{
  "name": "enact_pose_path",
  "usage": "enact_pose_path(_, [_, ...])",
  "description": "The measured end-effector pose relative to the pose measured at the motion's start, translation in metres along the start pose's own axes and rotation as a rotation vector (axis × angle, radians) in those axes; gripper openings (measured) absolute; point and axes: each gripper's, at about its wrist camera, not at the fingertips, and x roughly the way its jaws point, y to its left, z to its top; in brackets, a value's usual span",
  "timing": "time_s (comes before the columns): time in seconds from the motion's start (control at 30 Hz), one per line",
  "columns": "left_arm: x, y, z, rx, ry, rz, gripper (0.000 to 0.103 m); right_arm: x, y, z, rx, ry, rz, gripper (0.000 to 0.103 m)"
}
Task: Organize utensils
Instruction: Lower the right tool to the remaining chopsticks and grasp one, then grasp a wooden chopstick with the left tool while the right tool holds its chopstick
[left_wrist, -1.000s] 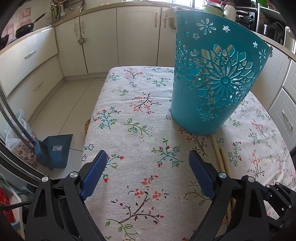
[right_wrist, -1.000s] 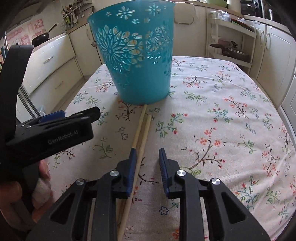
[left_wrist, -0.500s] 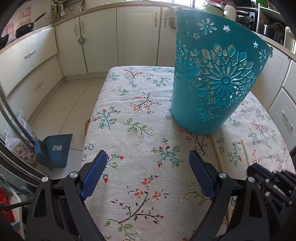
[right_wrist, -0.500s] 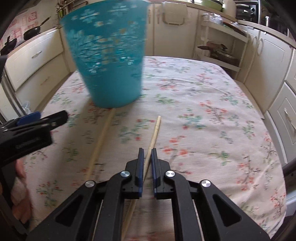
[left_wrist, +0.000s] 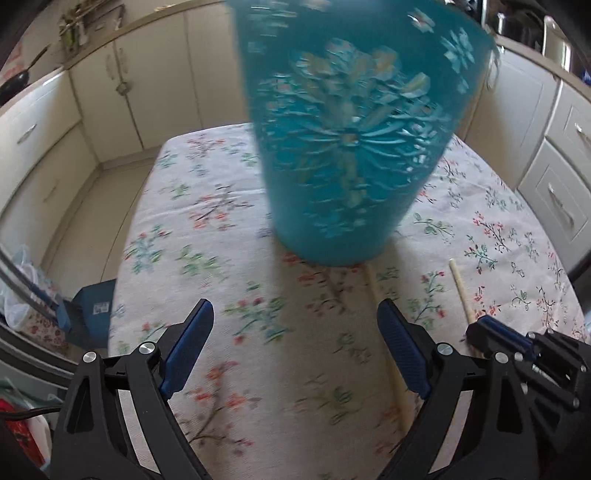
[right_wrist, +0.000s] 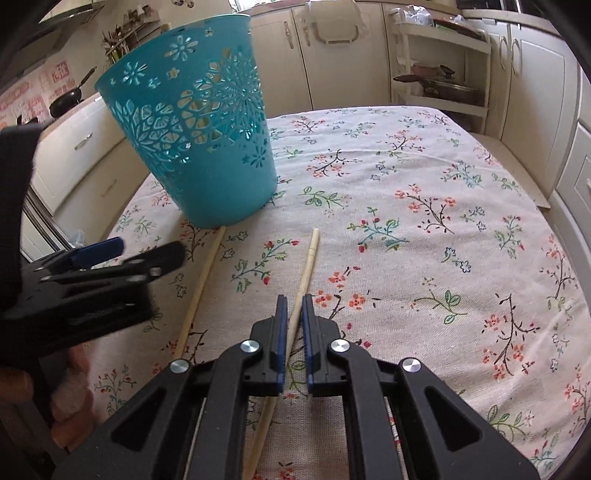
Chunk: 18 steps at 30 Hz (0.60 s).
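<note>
Room: kitchen, cream cabinets on all sides; desk (right_wrist: 424, 229) under a floral cloth.
Held chopstick (right_wrist: 303, 280): pinched between the pads of the right gripper (right_wrist: 292, 317), which is pressed together on its shaft; the far tip reaches ahead of the fingers toward the basket, the near end runs back beneath the gripper body. Whether it is clear of the cloth, cannot tell.
Second chopstick (right_wrist: 201, 291): flat on the cloth just left of the right gripper, far tip touching or just short of the basket's base.
Basket (right_wrist: 192, 144): teal, cut-out flower pattern, upright, ahead and left of the right gripper; straight ahead of the left gripper (left_wrist: 295, 350), blurred in that view.
Left gripper: spread wide, nothing between the fingers; second chopstick lies by its right finger.
Step in hand: likely the pick-up of the first chopstick for the basket.
Next move calls for: a lift high enough to clear the rim, then tipping the stick upright so it drops in end first.
Risk: thin round shaft may pivot in the pinch.
Surroundings: pan on the counter far left; open shelf rack with pots far right.
</note>
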Motion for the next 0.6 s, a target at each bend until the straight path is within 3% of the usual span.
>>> enact_pose_path(0.13, [0.008, -0.015, 0.005, 0.026, 0.012, 0.014, 0.086, 0.0, -0.003, 0.0, 0.022, 0.0, 0.024, 0.009])
enact_pose_path(0.2, [0.01, -0.02, 0.005, 0.032, 0.013, 0.017, 0.081, -0.001, -0.003, 0.0, 0.028, 0.0, 0.03, 0.009])
enact_pose_path(0.27, [0.014, -0.025, 0.001, 0.053, 0.024, 0.011, 0.062, -0.001, -0.004, 0.0, 0.03, 0.0, 0.037, 0.01])
enact_pose_path(0.4, [0.007, -0.031, -0.007, 0.072, -0.004, -0.039, 0.012, -0.001, -0.002, -0.001, 0.022, 0.0, 0.034, 0.01])
enact_pose_path(0.5, [0.001, -0.026, -0.013, 0.031, -0.004, -0.059, 0.005, -0.001, 0.001, -0.001, -0.001, 0.002, 0.031, 0.01])
enact_pose_path(0.6, [-0.008, -0.012, -0.025, -0.043, -0.005, -0.058, 0.005, -0.003, 0.015, -0.005, -0.084, 0.011, 0.02, 0.01])
